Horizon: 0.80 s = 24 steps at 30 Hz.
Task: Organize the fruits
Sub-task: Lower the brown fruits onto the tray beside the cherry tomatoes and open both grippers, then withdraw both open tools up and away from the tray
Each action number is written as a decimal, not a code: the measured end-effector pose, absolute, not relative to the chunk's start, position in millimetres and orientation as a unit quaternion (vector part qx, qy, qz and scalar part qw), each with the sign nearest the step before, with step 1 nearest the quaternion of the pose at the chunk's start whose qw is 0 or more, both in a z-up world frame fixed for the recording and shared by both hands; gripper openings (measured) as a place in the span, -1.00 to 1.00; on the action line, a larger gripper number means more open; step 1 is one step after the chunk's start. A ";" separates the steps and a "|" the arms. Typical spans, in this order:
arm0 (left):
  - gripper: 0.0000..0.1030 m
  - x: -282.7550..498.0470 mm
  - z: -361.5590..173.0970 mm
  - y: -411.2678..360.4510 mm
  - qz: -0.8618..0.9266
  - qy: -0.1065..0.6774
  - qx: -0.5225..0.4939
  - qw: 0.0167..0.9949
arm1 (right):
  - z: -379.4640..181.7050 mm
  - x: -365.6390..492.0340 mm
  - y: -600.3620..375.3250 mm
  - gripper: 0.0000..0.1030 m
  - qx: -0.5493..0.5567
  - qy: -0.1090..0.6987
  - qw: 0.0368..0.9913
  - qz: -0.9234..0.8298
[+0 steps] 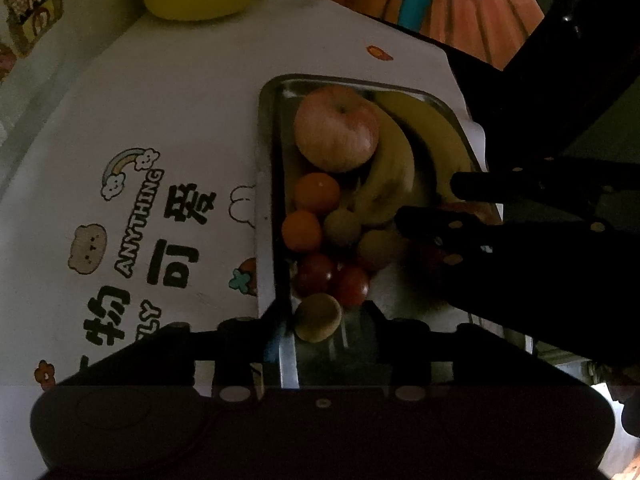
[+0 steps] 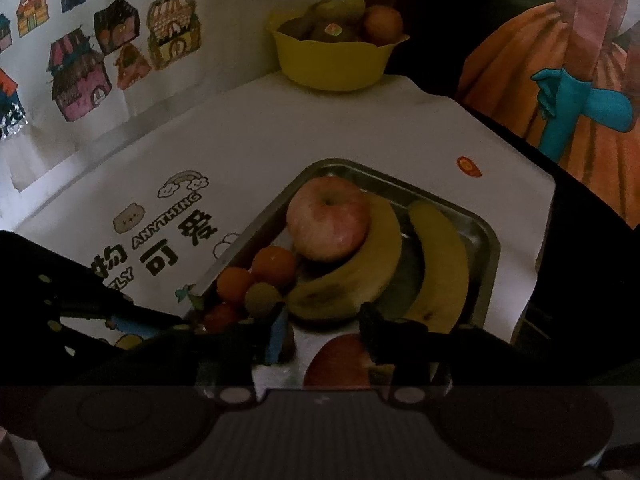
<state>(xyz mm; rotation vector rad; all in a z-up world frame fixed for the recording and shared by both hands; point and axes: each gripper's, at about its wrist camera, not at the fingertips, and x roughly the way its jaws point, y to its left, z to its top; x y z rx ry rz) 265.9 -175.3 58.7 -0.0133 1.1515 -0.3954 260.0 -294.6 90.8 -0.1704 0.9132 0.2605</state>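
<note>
Nearest the lens at the bottom of the left wrist view, the left tool [image 1: 320,344] stands with its jaws partly open around a small brownish round fruit [image 1: 318,322] at the near end of the metal tray [image 1: 266,168]; the pads look apart from it, so it seems released rather than gripped. In the right wrist view the right tool [image 2: 324,332] is likewise part open, its jaws either side of a red apple [image 2: 340,364] at the bottom centre, apparently not pressing on it. Judged from this, the step in hand is setting fruit into the tray, and the next move calls for backing both tools away without nudging the pile. Beyond lie tomatoes [image 1: 332,280], oranges [image 1: 316,192], two bananas [image 2: 360,272] and a large apple [image 2: 328,220]. Farthest, at the upper edge on the counter [image 2: 320,128], sits a yellow bowl [image 2: 332,60] holding more fruit.
</note>
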 end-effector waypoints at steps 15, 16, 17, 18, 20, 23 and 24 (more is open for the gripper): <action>0.44 262.0 79.7 -159.5 -0.171 0.512 -0.012 0.842 | 112.1 241.5 -308.0 0.47 -0.042 0.407 0.910 0.069; 0.48 261.0 80.9 -158.0 -0.170 0.508 -0.012 0.844 | 113.8 239.2 -308.4 0.48 -0.039 0.404 0.912 0.064; 0.51 259.9 81.6 -156.7 -0.170 0.505 -0.012 0.846 | 115.4 236.4 -308.7 0.51 -0.034 0.399 0.914 0.058; 0.52 258.5 82.2 -154.9 -0.169 0.501 -0.012 0.849 | 116.3 233.7 -309.2 0.55 -0.031 0.396 0.916 0.052; 0.53 256.3 82.8 -150.8 -0.166 0.496 -0.011 0.852 | 118.1 228.2 -309.5 0.60 -0.024 0.388 0.920 0.041; 0.62 251.1 83.3 -142.8 -0.155 0.481 -0.013 0.863 | 119.4 218.9 -309.1 0.66 -0.016 0.373 0.927 0.026; 0.64 249.2 83.3 -140.0 -0.150 0.475 -0.015 0.867 | 119.1 216.0 -309.4 0.68 -0.012 0.368 0.930 0.022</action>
